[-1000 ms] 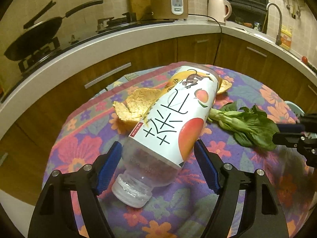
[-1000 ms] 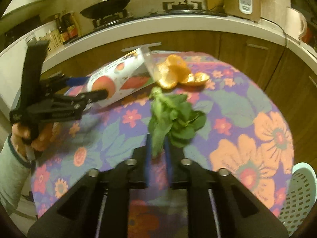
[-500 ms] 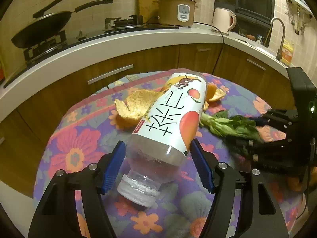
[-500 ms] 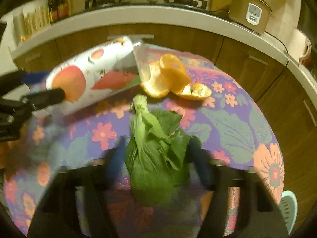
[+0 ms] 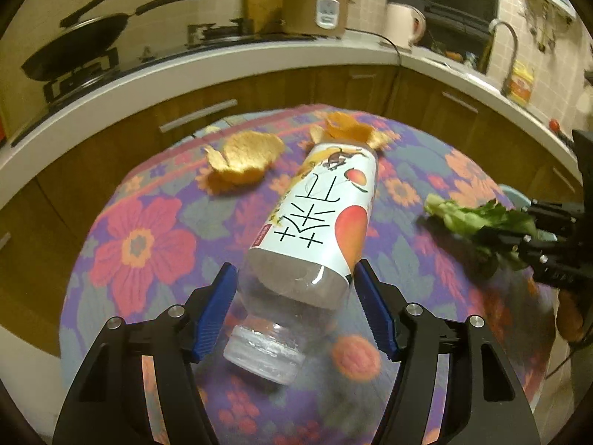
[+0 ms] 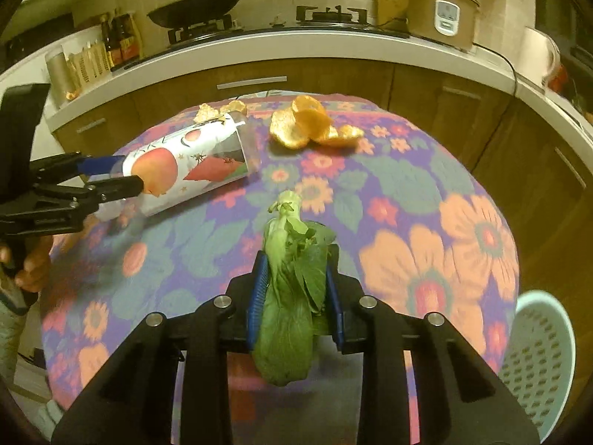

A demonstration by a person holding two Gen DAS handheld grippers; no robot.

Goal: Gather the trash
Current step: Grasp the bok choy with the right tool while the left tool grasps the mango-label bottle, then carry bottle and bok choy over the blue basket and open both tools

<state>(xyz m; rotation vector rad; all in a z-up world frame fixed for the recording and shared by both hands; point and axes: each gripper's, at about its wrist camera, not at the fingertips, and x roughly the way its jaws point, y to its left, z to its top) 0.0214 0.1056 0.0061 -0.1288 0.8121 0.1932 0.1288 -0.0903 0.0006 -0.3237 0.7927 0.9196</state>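
a kitchen under warm light: a curved white counter (image 5: pixel 259 59) over brown cabinets, with a black pan (image 6: pixel 200 5) on the stove and a rice cooker (image 6: pixel 441 11) further along. in front stands a round table under a flowered cloth (image 6: pixel 426 193).

on the cloth lies a plastic bottle (image 5: pixel 315 218) with a white peach-printed label, on its side, cap end toward the left gripper (image 5: pixel 296 307). its blue pads (image 5: pixel 215 307) are spread wide, one on each side of the clear neck part of the bottle; the left pad looks close to or touching the plastic, the right pad stands a little off it. from the right wrist view the bottle (image 6: pixel 192 170) lies tilted, its far end lifted off the cloth, with the left gripper's fingers at its near end.

the right gripper (image 6: pixel 296 289) is closed narrow on a head of leafy greens (image 6: pixel 289 296), the leaves squeezed between the blue pads, the pale stem end pointing away over the table. in the left wrist view the greens (image 5: pixel 478 222) hang from it at the table's right edge.

orange peels (image 6: pixel 311 126) lie beyond the bottle near the far edge, another piece (image 5: pixel 241 159) to its left. a pale green perforated basket (image 6: pixel 537 363) sits below the table's right side.
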